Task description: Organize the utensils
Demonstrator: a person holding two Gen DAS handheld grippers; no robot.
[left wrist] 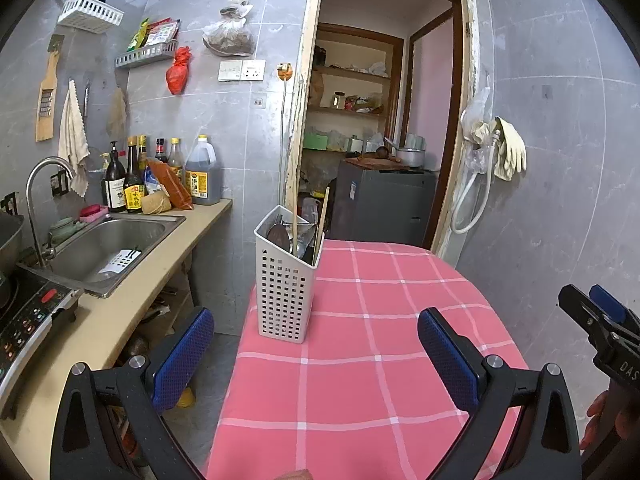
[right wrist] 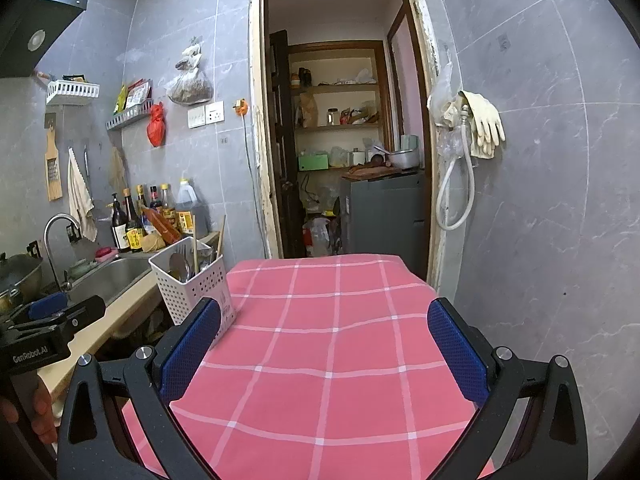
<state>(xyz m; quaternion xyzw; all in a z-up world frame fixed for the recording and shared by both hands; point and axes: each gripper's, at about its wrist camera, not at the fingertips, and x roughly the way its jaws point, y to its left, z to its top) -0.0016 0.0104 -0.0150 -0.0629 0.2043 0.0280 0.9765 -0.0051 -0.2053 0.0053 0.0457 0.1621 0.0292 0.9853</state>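
A white perforated utensil holder stands upright at the far left edge of the pink checked table. It holds chopsticks, spoons and other metal utensils. In the right wrist view the utensil holder is at the table's left, just beyond my right gripper's left finger. My left gripper is open and empty, above the table in front of the holder. My right gripper is open and empty over the table's middle. It also shows at the right edge of the left wrist view.
A counter with a steel sink, tap, sauce bottles and an induction hob runs along the left. An open doorway with a grey cabinet lies behind the table. Gloves and a hose hang on the right wall.
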